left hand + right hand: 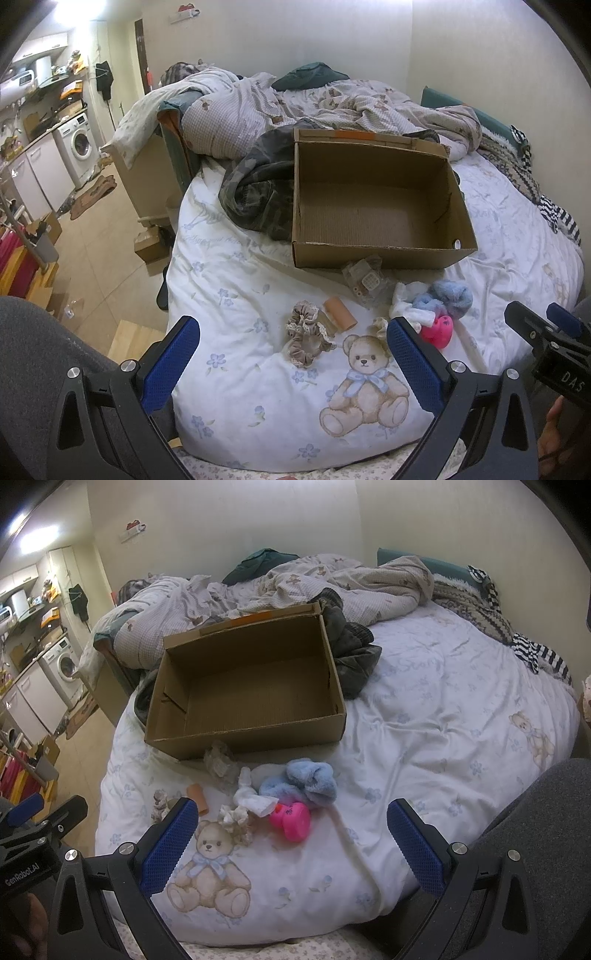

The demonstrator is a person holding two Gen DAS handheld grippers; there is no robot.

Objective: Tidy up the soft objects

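Observation:
An open, empty cardboard box [373, 199] stands on the bed; it also shows in the right wrist view [243, 686]. In front of it lie a beige scrunchie [308, 338], an orange tube [340, 314], a clear packet [364, 282], a white cloth [410, 306], a blue fluffy scrunchie [445, 297] [306, 779], a pink toy [439, 330] [291, 821] and a cream scrunchie [234, 821]. My left gripper [293, 363] is open and empty, just short of the beige scrunchie. My right gripper [291, 845] is open and empty, near the pink toy.
The bed has a white floral cover with a teddy print [365, 387]. A rumpled quilt [325, 103] and dark clothes [258, 188] lie behind the box. Left of the bed is floor, with a washing machine [79, 146].

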